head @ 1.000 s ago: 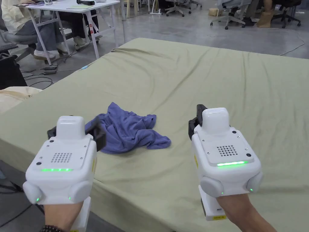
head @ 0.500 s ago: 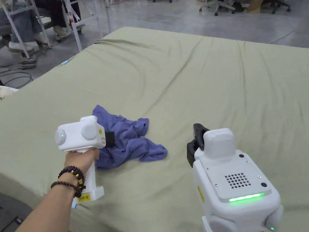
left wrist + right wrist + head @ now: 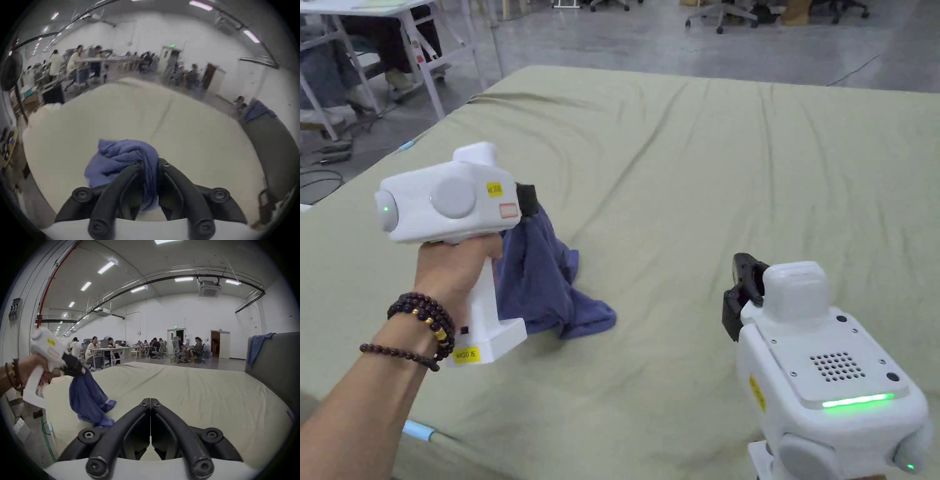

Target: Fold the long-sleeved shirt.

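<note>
Crumpled blue-violet knit shirt (image 3: 540, 281) pinched and raised by the left gripper (image 3: 149, 164), its lower end resting on the bed.

It looks light, soft and limp, so it will sag; a hem or shoulder seam seems the best hold. The right gripper (image 3: 150, 400) hovers nearby, fingers pressed together and empty. The olive-sheeted bed (image 3: 737, 156) gives wide open room ahead; its near edge is close.

1. My left gripper (image 3: 526, 199) has risen off the bed (image 3: 737, 156) — a second ago it hovered low by the shirt (image 3: 540, 275), then turned sideways.
2. Its jaws now pinch the shirt, which hangs bunched, lower end still on the bed near the front edge.
3. My right gripper (image 3: 742, 294) has barely shifted.
</note>
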{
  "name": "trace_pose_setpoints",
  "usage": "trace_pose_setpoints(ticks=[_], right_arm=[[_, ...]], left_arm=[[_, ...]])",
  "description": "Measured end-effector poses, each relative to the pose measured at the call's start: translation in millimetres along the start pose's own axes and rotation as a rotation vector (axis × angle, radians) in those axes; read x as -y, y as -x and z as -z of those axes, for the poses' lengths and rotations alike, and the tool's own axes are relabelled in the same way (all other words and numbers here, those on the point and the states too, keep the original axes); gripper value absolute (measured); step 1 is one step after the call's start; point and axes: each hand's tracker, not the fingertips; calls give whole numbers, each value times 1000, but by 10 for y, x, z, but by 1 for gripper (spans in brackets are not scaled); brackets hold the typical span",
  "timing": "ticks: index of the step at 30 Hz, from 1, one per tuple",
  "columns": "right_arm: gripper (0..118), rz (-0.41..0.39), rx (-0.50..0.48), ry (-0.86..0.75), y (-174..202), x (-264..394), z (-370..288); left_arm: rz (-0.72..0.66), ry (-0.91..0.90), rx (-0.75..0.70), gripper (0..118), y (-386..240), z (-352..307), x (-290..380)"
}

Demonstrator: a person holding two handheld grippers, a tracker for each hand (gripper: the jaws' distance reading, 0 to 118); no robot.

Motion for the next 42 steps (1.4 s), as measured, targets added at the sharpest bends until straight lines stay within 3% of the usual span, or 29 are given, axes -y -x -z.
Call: trace_pose_setpoints(ticks=[5, 10, 16, 20, 21, 23, 24, 29, 33, 35, 36, 38, 39, 42], right_arm=[[0, 31, 121, -50, -637, -126, -487], [0, 36, 285, -68, -1314, -112, -1035], [0, 123, 472, -9, -1919, 62, -1401], [0, 146, 517, 57, -2170, 193, -1496], [0, 143, 516, 87, -2212, 232, -1496], [0, 141, 509, 130, -2276, 289, -1484], [0, 143, 496, 152, -2299, 304, -1470], [0, 193, 445, 198, -2361, 303, -1408], [0, 156, 443, 191, -2264, 317, -1438], [0, 149, 443, 199, -2205, 332, -1463], [0, 145, 446, 208, -2169, 341, -1474], [0, 142, 444, 215, -2101, 366, -1512], [0, 141, 438, 219, -2078, 371, -1525], [0, 131, 430, 231, -2008, 384, -1564]], left_arm=[[127, -60, 237, 12, -1374, -206, -68], [152, 37, 501, 12, -2851, 74, 588], [259, 272, 601, 12, -4033, 761, 1993], [259, 383, 576, 13, -4176, 1101, 2646], [250, 359, 547, 22, -4164, 1127, 2676], [293, 312, 482, 96, -4124, 1093, 2623], [305, 317, 492, 118, -4095, 1101, 2561], [342, 127, 439, 117, -3661, 614, 2175], [365, -51, 282, 116, -3111, -31, 2198], [348, -77, 225, 109, -2828, -352, 2303], [321, -100, 225, 95, -2677, -493, 2358], [264, -64, 199, 29, -2425, -705, 2475], [253, -37, 180, 3, -2337, -759, 2531], [252, 12, 164, 0, -2146, -863, 2678]])
